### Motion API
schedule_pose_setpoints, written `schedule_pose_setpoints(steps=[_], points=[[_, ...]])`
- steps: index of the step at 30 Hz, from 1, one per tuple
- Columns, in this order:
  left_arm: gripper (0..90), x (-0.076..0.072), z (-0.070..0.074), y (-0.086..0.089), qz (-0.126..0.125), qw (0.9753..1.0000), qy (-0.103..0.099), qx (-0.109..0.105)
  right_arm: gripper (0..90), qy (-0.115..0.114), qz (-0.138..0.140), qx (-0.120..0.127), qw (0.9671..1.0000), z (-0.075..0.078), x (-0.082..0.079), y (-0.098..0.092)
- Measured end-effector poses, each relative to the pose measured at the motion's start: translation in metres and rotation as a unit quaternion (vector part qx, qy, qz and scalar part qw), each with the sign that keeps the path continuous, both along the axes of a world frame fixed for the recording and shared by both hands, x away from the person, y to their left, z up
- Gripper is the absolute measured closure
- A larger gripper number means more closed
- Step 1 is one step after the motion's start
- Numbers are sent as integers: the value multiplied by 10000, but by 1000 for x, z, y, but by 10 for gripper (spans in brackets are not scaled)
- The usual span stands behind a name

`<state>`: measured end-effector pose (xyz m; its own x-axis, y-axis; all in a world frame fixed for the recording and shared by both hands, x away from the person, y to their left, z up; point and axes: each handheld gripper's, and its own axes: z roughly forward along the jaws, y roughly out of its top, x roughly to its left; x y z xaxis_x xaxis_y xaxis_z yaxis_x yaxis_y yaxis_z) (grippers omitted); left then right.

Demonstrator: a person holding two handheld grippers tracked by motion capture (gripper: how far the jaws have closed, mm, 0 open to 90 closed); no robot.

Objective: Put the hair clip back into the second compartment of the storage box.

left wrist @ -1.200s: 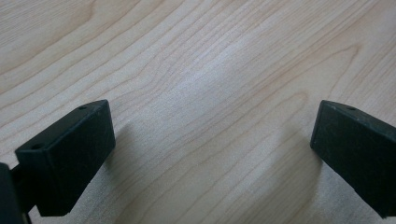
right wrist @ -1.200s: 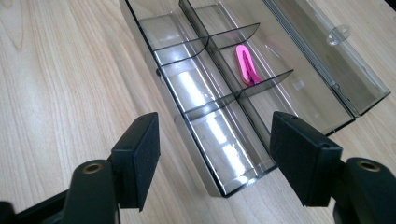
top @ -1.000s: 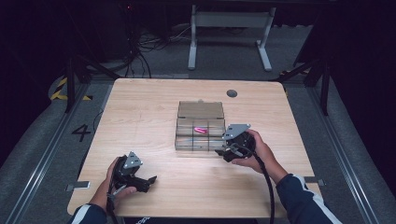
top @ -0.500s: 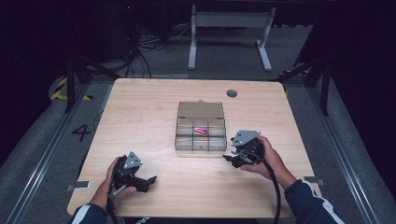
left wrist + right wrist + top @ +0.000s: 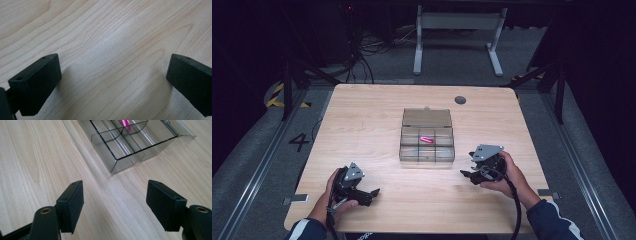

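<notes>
Bare table [image 5: 362,130] around the clear organizer box [image 5: 427,142] (lid open behind).

A single digit "4" [image 5: 298,142] — on the grey floor [image 5: 252,165] left of the table

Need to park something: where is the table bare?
Bare wood left of the clear organizer box, to the table edge, and between the left hand-held gripper and right hand-held gripper. Crowded only at the box.
</notes>
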<state>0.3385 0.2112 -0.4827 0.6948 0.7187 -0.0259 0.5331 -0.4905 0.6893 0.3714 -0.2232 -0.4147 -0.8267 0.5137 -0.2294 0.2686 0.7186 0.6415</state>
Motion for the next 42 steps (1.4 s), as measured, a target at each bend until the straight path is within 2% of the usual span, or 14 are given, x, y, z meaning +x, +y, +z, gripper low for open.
schedule_pose_setpoints(steps=[11, 14, 18, 23, 32, 37, 40, 41, 42], points=[[4, 0, 0, 0, 1, 10000, 0, 3, 316, -45, -33, -118, 9999, -7, -10, -13], [4, 0, 0, 0, -4, 10000, 3, -1, 317, -9, -78, -123, 9999, -10, -13, -20], [3, 0, 0, 0, -7, 10000, 4, 1, 318, -68, -174, -207, 9996, -15, -18, -28], [4, 0, 0, 0, 3, 10000, -6, 5, 315, -6, -238, -153, 9996, -25, -25, -42], [4, 0, 0, 0, 5, 10000, -6, 4, 320, 94, -534, 175, 9984, -36, -34, -68], [4, 0, 0, 0, 6, 10000, -5, 3, 308, 196, -644, 487, 9965, -46, -45, -83], [4, 0, 0, 0, 4, 10000, -5, 4, 292, 364, -752, 950, 9920, -53, -53, -96], [3, 0, 0, 0, 1, 10000, 4, 0, 276, 392, -800, 1063, 9903, -55, -55, -99], [4, 0, 0, 0, -3, 10000, 5, 1, 256, 409, -855, 1061, 9898, -55, -56, -102]])
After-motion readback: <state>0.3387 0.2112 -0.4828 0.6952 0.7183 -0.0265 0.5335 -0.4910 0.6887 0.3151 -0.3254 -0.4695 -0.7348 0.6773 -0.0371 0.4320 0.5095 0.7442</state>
